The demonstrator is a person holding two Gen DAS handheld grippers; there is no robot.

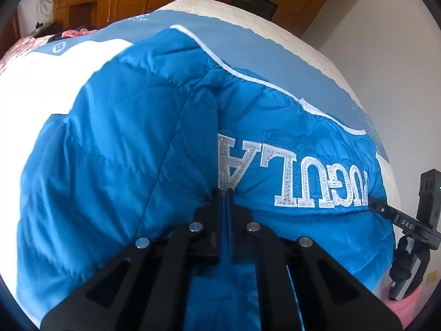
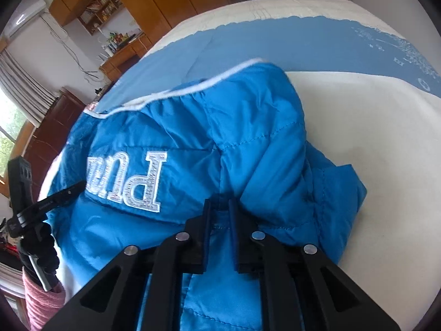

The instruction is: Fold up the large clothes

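A bright blue quilted jacket (image 1: pixel 132 143) with white appliqué letters (image 1: pixel 292 176) and white piping lies on a bed. My left gripper (image 1: pixel 226 193) is shut on a fold of the jacket near the letter A. In the right wrist view the same jacket (image 2: pixel 248 143) shows its letters (image 2: pixel 129 182). My right gripper (image 2: pixel 220 207) is shut on a fold of the jacket, its jaws narrowly apart around the fabric. Each gripper shows at the edge of the other's view: the right one (image 1: pixel 386 209) and the left one (image 2: pixel 74 189).
The bed has a white quilt (image 2: pixel 372 143) with a blue band (image 2: pixel 289 47) across it. Pink bedding (image 1: pixel 16 52) lies at the far left. Wooden cabinets (image 1: pixel 91 2) and a desk (image 2: pixel 124 55) stand behind. A white wall (image 1: pixel 391 49) is on the right.
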